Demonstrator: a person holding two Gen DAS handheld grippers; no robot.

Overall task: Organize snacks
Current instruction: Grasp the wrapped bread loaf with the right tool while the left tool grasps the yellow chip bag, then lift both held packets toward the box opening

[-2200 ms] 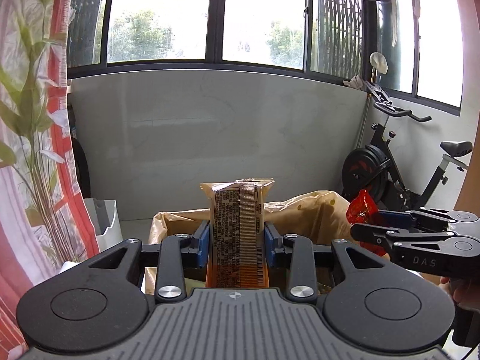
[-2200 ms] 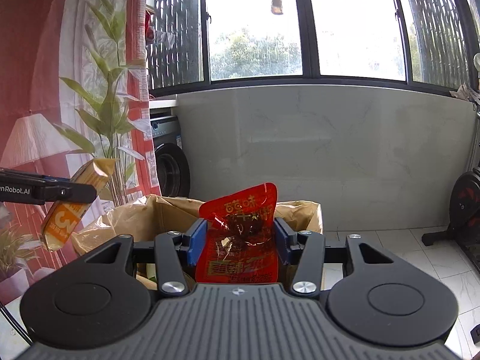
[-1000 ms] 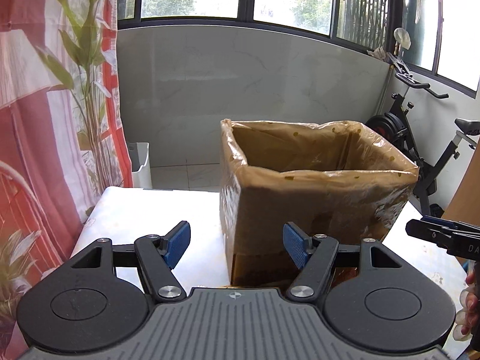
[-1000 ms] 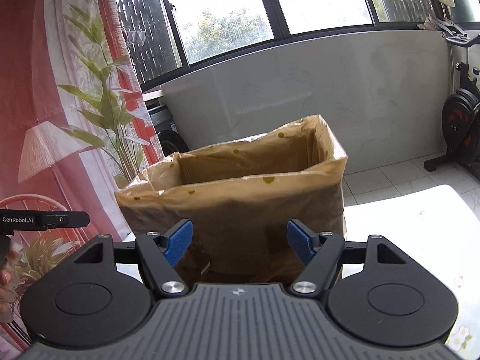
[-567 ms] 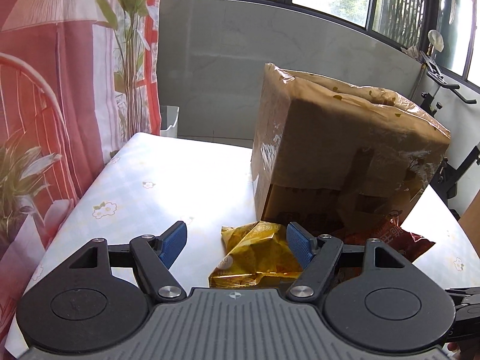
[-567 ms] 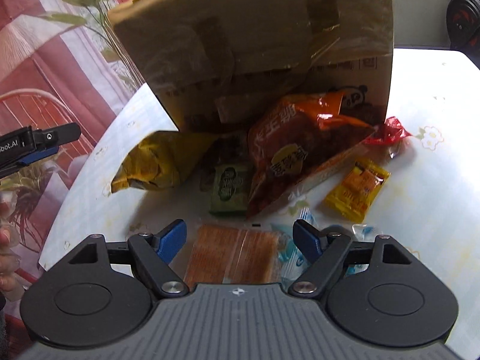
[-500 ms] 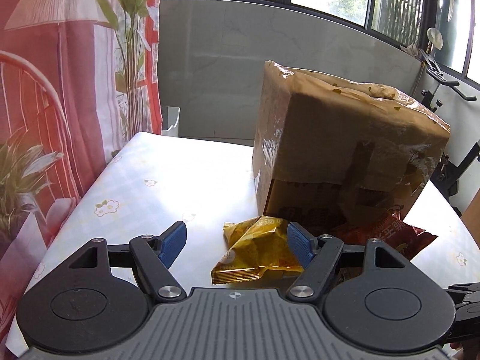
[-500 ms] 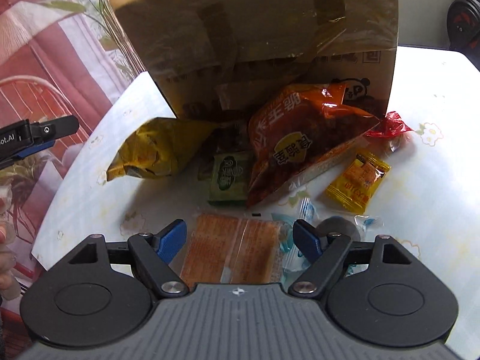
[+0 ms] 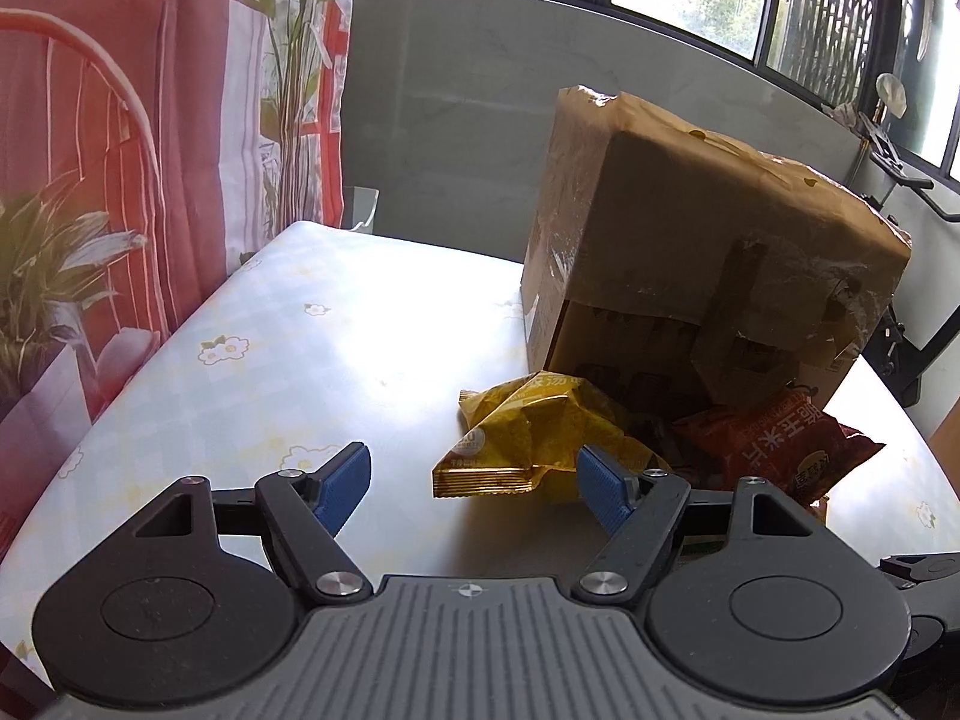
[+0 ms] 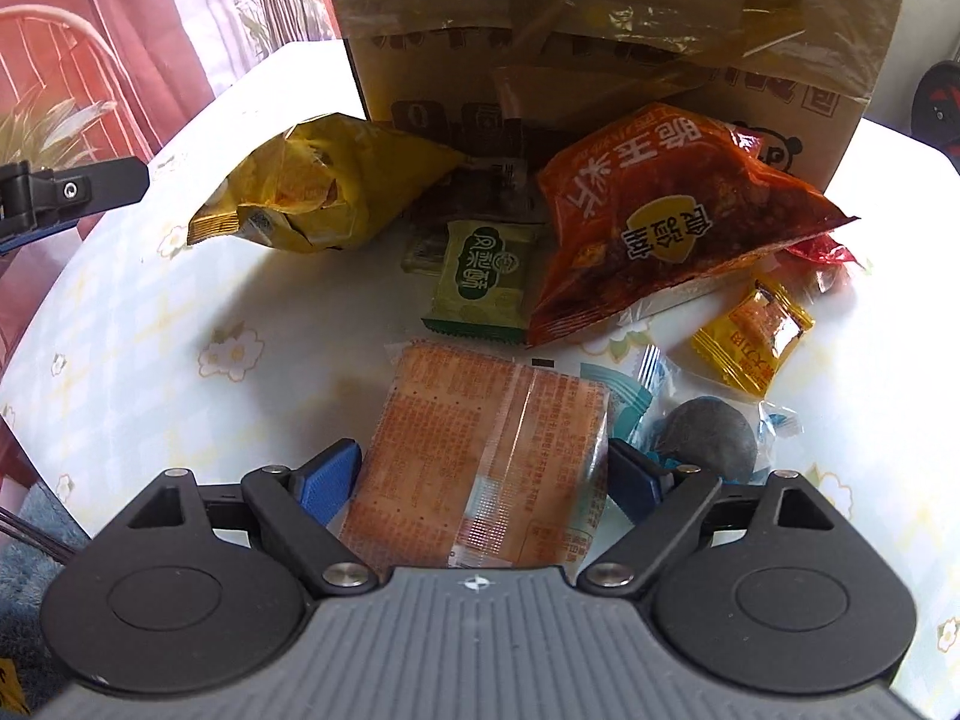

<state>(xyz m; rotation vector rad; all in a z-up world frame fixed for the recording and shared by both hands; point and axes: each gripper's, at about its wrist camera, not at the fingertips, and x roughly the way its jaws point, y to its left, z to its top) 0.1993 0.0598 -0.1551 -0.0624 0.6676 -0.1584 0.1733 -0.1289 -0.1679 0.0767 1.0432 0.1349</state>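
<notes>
An orange cracker packet (image 10: 486, 456) lies flat on the table between the blue pads of my right gripper (image 10: 483, 480). Its jaws are opening, and the pads stand beside the packet's edges without pressing on it. My left gripper (image 9: 474, 483) hangs open low over the table, with the near corner of a yellow snack bag (image 9: 528, 438) just ahead of its right pad and nothing gripped. The tall cardboard box (image 9: 690, 240) lined with brown plastic stands behind the snacks. A finger (image 10: 90, 189) of the left gripper shows at the left edge of the right wrist view.
Loose on the flowered tablecloth (image 10: 150, 330) lie a big red-orange bag (image 10: 666, 210), a green packet (image 10: 486, 276), a small yellow packet (image 10: 753, 336), a dark round sweet in a clear wrapper (image 10: 708, 438) and a red wrapper (image 10: 822, 252). A red curtain and plants stand to the left.
Both grippers held snacks over the box, let them go, then dropped to table height. The right jaws have spread wider around the orange packet. The left gripper has edged closer to the yellow bag.
</notes>
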